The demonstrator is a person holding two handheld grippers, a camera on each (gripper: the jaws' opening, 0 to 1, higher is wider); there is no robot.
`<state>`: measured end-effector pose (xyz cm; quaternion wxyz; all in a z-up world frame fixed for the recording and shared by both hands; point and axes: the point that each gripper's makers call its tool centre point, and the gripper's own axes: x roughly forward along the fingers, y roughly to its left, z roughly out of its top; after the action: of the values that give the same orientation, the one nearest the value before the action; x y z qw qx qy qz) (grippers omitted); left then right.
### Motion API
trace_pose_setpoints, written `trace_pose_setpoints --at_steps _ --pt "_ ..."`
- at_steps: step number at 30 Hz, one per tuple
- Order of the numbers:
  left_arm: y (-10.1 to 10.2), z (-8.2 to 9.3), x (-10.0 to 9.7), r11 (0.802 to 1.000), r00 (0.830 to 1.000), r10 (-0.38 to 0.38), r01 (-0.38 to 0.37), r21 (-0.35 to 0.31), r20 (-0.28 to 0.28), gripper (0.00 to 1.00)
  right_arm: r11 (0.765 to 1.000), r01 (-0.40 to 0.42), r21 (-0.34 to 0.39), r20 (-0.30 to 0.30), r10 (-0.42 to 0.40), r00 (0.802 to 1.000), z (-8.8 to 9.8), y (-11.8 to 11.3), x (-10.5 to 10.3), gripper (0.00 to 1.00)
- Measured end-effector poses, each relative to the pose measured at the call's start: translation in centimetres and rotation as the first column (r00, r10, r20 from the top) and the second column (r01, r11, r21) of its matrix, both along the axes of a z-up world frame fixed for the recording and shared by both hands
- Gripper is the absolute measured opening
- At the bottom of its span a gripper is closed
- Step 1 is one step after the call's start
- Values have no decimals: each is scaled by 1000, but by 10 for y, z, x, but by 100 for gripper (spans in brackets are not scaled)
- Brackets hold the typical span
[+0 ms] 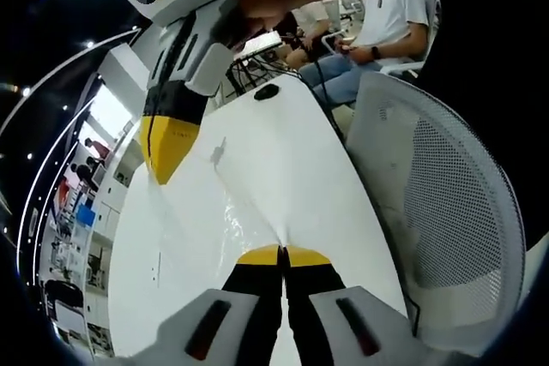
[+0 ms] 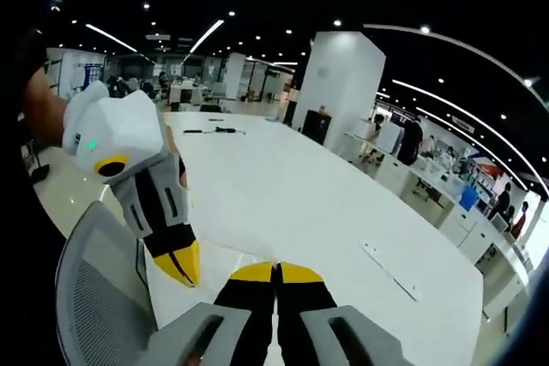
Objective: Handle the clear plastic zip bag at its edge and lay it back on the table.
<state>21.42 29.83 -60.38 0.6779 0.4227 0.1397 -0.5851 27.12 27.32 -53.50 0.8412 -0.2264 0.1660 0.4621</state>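
The clear plastic zip bag shows as glossy wrinkles over the white table, stretched between the two grippers. My left gripper is shut, its yellow tips pinched on the bag's near edge. My right gripper, held by a hand, comes in from the upper left with its tips closed on the bag's far edge. In the right gripper view, my right gripper is shut at the bottom. The left gripper sits just to its left, and the faint bag spans the gap between them.
A grey mesh chair stands against the table's side, also seen as the chair. A black object lies far down the table, and people sit beyond it. Cables and a thin strip lie on the white table.
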Motion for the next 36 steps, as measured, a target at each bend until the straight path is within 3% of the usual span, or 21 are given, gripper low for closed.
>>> trace_pose_setpoints --at_steps 2,9,17,25,36 --pt "3 -1 5 1000 999 9 -9 14 36 0 1000 -4 -1 -1 4 1000 -2 0 0 0" --pt "6 -12 3 1000 1000 12 -12 28 16 0 1000 -22 -15 -34 21 999 -18 3 -5 0" --pt "9 -28 -11 1000 999 9 -7 30 -50 0 998 -45 -33 -93 42 995 -38 6 -18 0" --pt "12 -45 -32 999 988 2 4 39 -155 0 996 -72 -53 -162 62 985 -62 11 -35 0" --pt "14 -61 -27 998 982 60 -54 41 -177 0 993 -85 -87 -179 68 981 -90 10 -44 0"
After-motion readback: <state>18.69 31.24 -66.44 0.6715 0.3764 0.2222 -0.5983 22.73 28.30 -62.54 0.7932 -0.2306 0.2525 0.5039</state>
